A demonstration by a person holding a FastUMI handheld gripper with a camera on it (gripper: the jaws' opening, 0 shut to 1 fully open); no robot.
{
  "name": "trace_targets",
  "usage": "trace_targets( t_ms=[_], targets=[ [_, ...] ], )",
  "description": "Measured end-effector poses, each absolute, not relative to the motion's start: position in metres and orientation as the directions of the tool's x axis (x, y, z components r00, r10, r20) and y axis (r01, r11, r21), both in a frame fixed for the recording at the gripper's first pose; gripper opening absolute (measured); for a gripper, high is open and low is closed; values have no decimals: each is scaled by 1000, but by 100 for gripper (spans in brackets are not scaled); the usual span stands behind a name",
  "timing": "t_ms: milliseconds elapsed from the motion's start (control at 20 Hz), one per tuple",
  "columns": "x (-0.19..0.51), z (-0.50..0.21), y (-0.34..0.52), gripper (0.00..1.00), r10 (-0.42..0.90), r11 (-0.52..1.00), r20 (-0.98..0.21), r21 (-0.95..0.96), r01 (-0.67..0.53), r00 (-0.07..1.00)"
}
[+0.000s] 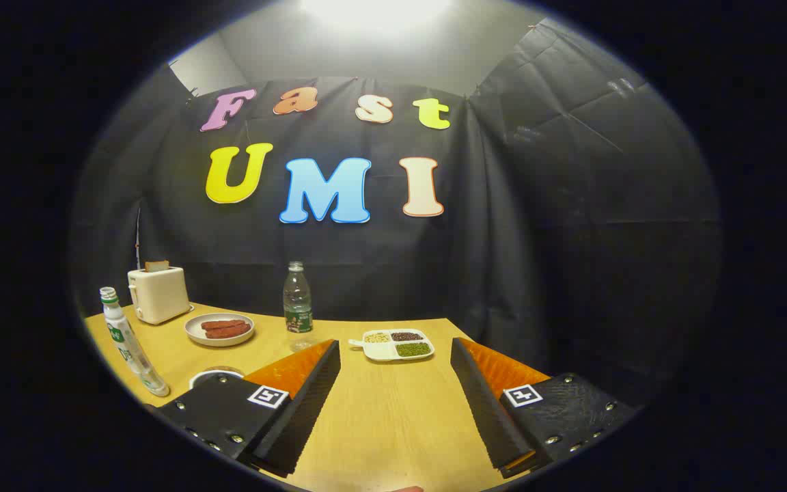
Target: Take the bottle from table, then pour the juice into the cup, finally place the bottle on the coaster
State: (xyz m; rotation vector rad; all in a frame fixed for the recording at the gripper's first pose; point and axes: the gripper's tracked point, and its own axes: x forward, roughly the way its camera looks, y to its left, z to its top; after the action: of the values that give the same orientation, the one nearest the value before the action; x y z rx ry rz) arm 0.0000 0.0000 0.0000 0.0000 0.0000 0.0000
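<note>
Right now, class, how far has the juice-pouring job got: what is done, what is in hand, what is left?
Nothing looks done yet. The hand-held gripper is open above the table, holding nothing. The white bottle stands untouched beyond the left finger, next to a white cup partly hidden by that finger. Grasping, pouring and setting the bottle on the coaster all remain. I cannot make out the coaster.

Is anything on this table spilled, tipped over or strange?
Nothing stands out. The clear plastic bottle stands upright beyond the open gripper; the white-labelled bottle beside the left finger looks tilted, perhaps only from the fisheye lens.
</note>
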Motion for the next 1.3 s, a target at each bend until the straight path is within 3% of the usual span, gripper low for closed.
trace_targets(
  t_ms=[350, 750, 950, 1300],
  targets=[
    [-56, 22, 127, 99, 191, 980, 51, 54, -194, 980],
    [-92, 1, 266, 99, 465, 881, 55, 69, -468, 884],
    [-88, -22, 307, 99, 507, 860, 18, 55, -507, 862],
    [-53, -71, 342, 99, 466, 883, -92, -2, -469, 880]
  ],
)
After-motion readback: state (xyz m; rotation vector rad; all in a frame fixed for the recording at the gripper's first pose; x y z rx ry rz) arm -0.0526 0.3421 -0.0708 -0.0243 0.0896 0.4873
